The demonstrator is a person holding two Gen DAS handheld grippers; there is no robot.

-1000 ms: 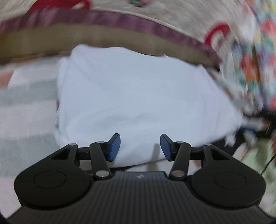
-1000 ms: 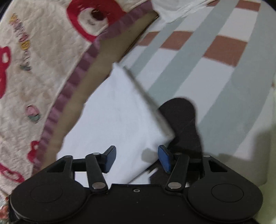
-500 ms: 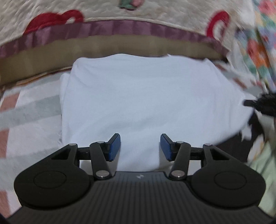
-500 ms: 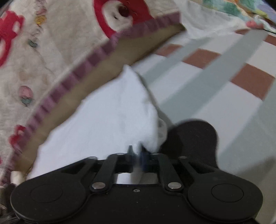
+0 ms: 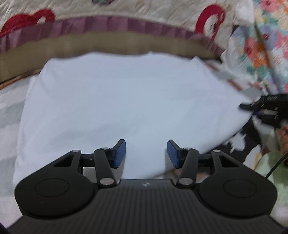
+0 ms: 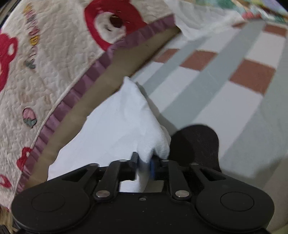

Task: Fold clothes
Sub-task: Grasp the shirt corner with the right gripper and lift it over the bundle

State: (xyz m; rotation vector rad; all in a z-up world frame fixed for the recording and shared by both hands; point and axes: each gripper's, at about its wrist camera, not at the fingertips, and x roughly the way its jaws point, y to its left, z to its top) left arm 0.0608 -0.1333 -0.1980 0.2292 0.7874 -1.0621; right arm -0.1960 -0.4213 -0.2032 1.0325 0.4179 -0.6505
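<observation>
The left wrist camera sits just behind the left gripper (image 5: 146, 153), angled down and close over the white garment (image 5: 117, 100), facing the quilt (image 5: 126, 9) at the far side. The right wrist camera looks down from the garment's right corner, very near. Both views share garment and quilt border.

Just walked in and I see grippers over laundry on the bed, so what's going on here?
A person holding a gripper in each hand is folding a white garment spread on a striped sheet, next to a bear-print quilt. The right gripper has a bunched corner of the garment pinched between its jaws, which have just been opening a little. The left gripper hovers open over the near edge, holding nothing. The fold on that corner is not yet made.
</observation>
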